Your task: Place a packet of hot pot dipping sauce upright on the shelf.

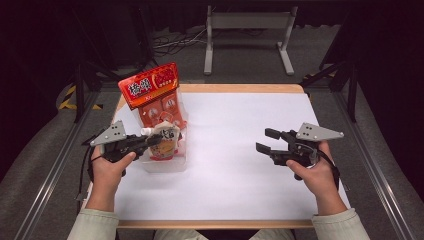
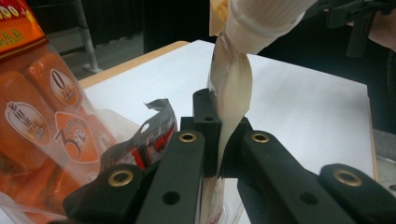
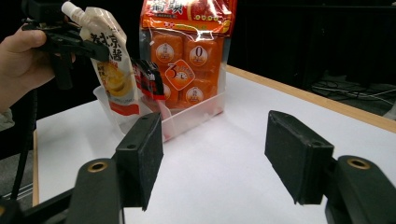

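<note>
A cream spouted pouch [image 1: 165, 141] with a white cap hangs upright in my left gripper [image 1: 149, 142], which is shut on its upper part just below the spout. In the left gripper view the black jaws pinch the pouch [image 2: 232, 88] flat between them. Its lower end reaches into a clear plastic bin [image 1: 176, 165] at the table's left. A tall orange snack bag [image 1: 155, 95] stands in the bin behind it. My right gripper [image 1: 262, 140] hovers open over the table's right side, with nothing between its pads [image 3: 140, 158].
A small dark red and black packet [image 3: 149, 79] leans in the bin between the pouch and the orange bag. The white table top [image 1: 235, 165] spreads between the two hands. A grey metal stand [image 1: 247, 30] is on the floor beyond the far edge.
</note>
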`<state>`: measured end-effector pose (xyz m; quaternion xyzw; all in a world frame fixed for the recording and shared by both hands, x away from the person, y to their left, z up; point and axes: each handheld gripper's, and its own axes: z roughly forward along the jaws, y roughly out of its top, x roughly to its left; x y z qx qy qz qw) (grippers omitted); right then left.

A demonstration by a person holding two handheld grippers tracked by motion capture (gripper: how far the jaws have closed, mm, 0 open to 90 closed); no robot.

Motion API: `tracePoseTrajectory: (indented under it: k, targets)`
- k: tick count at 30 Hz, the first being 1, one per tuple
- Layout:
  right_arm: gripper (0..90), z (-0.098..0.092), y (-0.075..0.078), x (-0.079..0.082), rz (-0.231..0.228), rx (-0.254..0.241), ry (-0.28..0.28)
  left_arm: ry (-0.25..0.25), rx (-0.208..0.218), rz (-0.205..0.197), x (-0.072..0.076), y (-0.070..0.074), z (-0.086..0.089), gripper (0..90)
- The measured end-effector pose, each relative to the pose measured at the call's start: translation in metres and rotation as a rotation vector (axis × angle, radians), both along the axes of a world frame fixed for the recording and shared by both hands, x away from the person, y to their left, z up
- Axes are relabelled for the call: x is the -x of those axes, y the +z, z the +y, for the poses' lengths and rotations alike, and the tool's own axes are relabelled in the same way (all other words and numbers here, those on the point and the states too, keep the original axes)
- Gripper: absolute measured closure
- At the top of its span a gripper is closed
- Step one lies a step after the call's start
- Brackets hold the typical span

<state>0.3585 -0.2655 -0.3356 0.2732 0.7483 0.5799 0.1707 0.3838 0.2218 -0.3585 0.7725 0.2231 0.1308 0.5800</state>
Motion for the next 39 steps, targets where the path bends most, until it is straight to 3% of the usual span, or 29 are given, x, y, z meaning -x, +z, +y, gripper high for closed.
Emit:
tracePoseTrajectory:
  k: [32, 39]
  targets:
    - [35.8, -0.003, 0.001, 0.000, -0.006, -0.003, -0.011, -0.005, -0.078, 0.114, -0.004, -0.032, -0.005, 87.0]
    - [35.8, -0.002, 0.001, -0.001, -0.004, -0.003, -0.008, 0.002, -0.064, 0.126, -0.003, -0.034, -0.003, 86.6]
